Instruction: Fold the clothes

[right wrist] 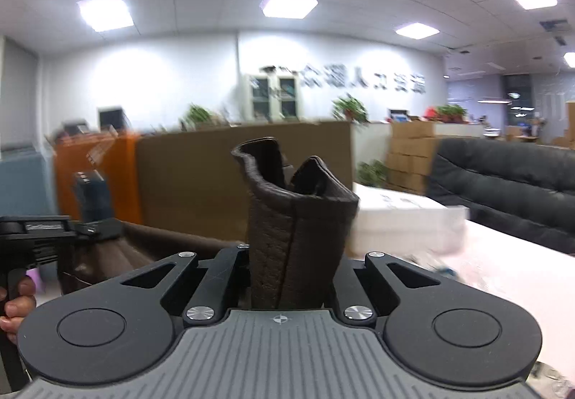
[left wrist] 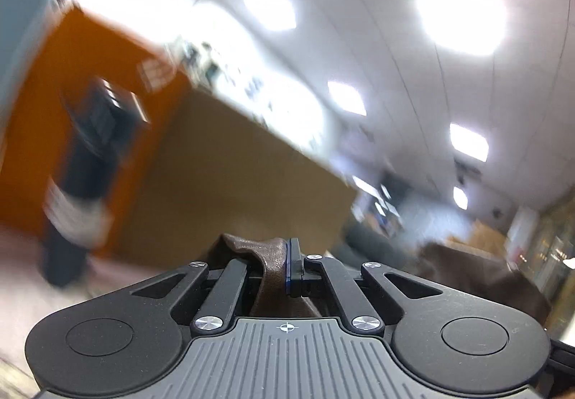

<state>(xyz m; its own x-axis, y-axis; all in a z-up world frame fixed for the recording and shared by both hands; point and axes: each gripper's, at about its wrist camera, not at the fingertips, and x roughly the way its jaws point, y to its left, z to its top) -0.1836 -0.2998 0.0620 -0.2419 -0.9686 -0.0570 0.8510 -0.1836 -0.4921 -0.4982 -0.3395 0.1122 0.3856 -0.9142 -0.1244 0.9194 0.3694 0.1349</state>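
A dark brown garment is held up in the air between both grippers. My left gripper is shut on a bunched edge of the brown garment, tilted up toward the ceiling. My right gripper is shut on a thick seamed corner of the garment that stands up and hides the fingertips. The cloth stretches left from there to the left gripper, held by a hand. More of the brown cloth shows at the right of the left wrist view.
A pale table lies at the right with a white box on it. A black sofa stands behind. A brown partition and orange cabinet stand ahead. A blurred dark object is at left.
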